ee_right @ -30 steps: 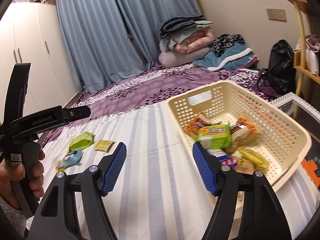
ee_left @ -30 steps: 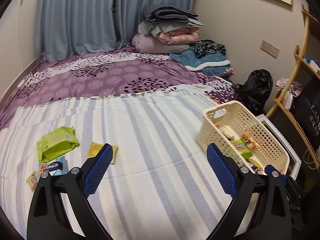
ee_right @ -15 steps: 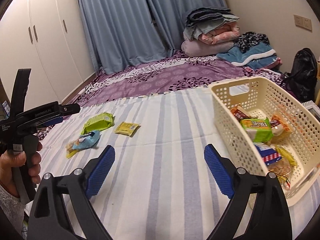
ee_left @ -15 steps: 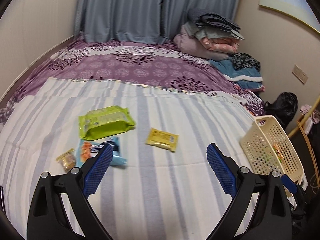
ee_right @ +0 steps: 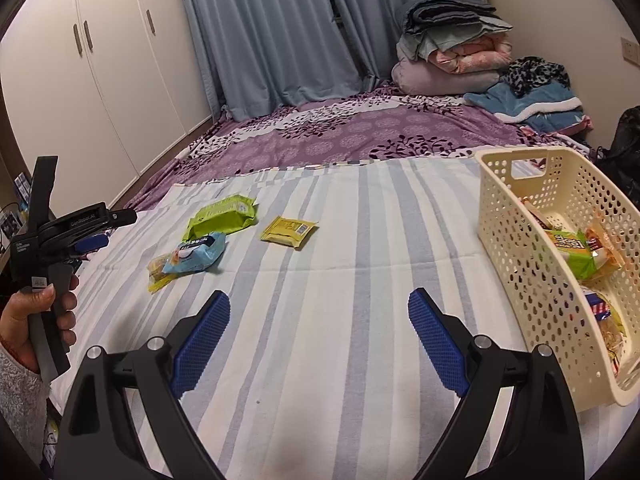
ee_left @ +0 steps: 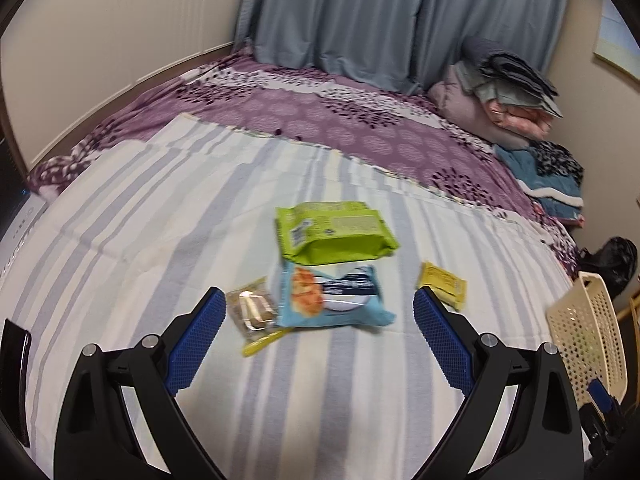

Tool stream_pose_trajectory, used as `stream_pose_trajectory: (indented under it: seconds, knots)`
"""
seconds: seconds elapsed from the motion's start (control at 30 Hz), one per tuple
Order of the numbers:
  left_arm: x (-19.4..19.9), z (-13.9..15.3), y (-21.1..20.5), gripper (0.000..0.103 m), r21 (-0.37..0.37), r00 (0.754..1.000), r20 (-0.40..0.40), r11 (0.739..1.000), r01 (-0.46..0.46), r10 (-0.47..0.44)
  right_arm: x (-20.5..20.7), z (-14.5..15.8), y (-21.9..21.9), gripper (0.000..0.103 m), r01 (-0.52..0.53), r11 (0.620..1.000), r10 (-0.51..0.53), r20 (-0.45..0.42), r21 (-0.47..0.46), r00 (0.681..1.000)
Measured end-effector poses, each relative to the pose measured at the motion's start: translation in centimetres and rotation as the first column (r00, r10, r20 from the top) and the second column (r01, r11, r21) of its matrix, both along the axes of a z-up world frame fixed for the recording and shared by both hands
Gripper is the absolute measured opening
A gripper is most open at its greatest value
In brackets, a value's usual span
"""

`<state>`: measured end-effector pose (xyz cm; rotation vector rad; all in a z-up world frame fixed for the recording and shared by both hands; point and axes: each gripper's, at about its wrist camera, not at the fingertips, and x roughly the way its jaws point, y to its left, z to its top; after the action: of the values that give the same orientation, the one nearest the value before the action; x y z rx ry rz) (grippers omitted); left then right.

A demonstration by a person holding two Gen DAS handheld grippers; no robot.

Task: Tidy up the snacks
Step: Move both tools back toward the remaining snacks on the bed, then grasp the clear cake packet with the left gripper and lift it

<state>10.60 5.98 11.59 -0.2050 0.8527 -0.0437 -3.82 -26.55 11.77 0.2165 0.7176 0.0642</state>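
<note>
Loose snacks lie on the striped sheet (ee_right: 320, 320): a green packet (ee_left: 334, 232) (ee_right: 222, 216), a light-blue packet (ee_left: 332, 296) (ee_right: 196, 258), a small clear packet (ee_left: 252, 312) (ee_right: 158, 270) and a yellow packet (ee_left: 442, 282) (ee_right: 289, 231). My left gripper (ee_left: 318, 294) hovers open just short of the light-blue packet, touching nothing; the right wrist view shows it at the far left (ee_right: 76, 236) in a hand (ee_right: 24, 328). My right gripper (ee_right: 319, 296) is open and empty above bare sheet. The cream basket (ee_right: 516, 248) (ee_left: 580, 344) to its right holds several snacks.
Beyond the sheet lies a purple patterned bedspread (ee_right: 360, 128). A pile of folded blankets (ee_right: 452, 48) and clothes sits at the back right before blue curtains (ee_right: 260, 32). White wardrobe doors (ee_right: 100, 60) stand on the left, a black bag (ee_left: 612, 256) beside the bed.
My left gripper swung left from the basket and dropped closer to the loose packets. My right gripper's jaws widened, and it drew left, away from the basket.
</note>
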Motion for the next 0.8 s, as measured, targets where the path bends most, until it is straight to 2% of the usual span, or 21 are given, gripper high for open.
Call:
stream_pose_trajectory:
  seconds: [0.2, 0.47, 0.8]
  knots:
    - [1.4, -3.1, 2.5, 0.096, 0.023, 0.995, -0.061, 0.996, -0.081, 0.083, 0.4, -0.1, 1.2, 0.09, -0.03, 0.999, 0.029, -0.013, -0.014, 0.999]
    - [3.6, -6.9, 3.6, 0.096, 0.049, 0.982, -0.128, 0.99, -0.132, 0.138, 0.8, -0.3, 1.8, 0.09, -0.042, 0.999, 0.041, -0.03, -0.027, 0.999]
    - [4.6, -10.4, 3.8, 0.096, 0.098, 0.974, -0.187, 0.989, -0.107, 0.124, 1.4, -0.9, 3.1, 0.09, -0.068, 0.997, 0.066, -0.056, -0.046, 0.996]
